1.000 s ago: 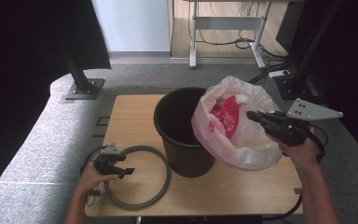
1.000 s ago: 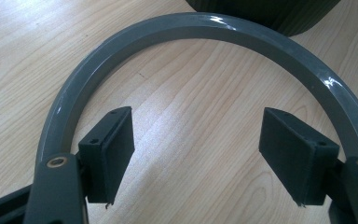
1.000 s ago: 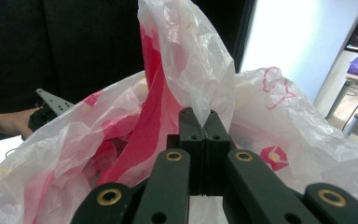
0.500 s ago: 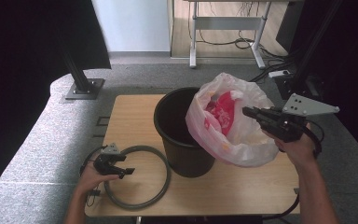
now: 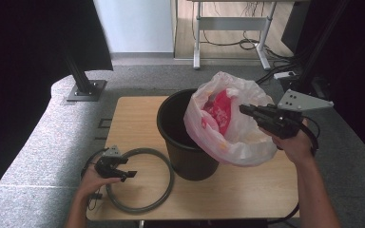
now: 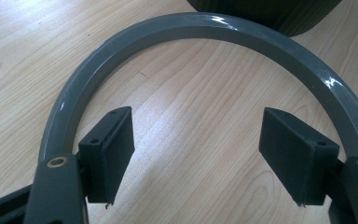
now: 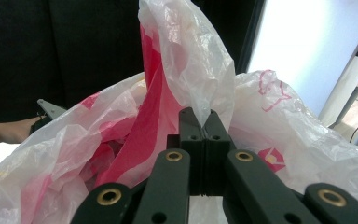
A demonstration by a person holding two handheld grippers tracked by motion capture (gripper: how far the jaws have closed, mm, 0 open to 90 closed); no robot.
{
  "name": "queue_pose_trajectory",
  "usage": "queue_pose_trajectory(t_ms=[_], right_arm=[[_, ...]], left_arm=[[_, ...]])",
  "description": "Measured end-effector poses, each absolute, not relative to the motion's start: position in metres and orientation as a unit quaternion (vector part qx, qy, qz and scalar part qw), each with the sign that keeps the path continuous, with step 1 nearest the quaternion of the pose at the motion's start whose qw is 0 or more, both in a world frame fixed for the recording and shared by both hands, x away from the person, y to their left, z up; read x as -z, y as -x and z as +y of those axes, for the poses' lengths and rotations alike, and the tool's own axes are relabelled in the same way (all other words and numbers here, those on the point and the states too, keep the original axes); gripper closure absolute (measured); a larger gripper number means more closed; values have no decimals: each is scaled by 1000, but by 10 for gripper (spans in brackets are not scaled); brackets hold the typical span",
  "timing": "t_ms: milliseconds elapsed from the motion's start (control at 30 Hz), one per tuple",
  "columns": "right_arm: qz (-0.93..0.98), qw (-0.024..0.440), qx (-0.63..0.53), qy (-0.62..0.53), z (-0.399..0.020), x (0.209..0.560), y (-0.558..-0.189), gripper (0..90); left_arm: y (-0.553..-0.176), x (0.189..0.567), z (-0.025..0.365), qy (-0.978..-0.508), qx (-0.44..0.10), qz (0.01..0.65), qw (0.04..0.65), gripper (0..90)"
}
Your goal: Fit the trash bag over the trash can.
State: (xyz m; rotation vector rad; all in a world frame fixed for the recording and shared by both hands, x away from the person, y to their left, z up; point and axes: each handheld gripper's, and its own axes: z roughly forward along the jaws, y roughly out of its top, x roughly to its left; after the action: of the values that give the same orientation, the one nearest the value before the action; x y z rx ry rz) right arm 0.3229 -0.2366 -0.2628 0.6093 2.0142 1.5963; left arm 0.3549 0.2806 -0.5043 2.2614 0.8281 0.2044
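Note:
A black bin stands in the middle of the wooden table. Against its right rim hangs a white plastic bag with red print, its mouth partly over the bin opening. My right gripper is shut on the bag's upper edge; in the right gripper view the jaws meet on a fold of the bag. At the table's front left my left gripper stands open, low above a grey plastic ring. The ring arcs just beyond its jaws, nothing between them.
The bin's base lies just past the ring. Grey padding surrounds the table. A black stand base sits at the back left, and desk legs with cables behind. Bare wood lies left of the bin.
My right gripper has carried the bag a little left and up, so the bag's mouth reaches further over the bin. The left gripper and ring have stayed put.

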Motion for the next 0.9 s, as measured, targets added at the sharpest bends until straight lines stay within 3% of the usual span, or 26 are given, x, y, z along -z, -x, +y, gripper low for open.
queue_pose_trajectory(t_ms=[900], right_arm=[[754,247,-574,-204,-202,244,-337,891]], left_arm=[[-355,504,285,-871,-79,325,360,266]])
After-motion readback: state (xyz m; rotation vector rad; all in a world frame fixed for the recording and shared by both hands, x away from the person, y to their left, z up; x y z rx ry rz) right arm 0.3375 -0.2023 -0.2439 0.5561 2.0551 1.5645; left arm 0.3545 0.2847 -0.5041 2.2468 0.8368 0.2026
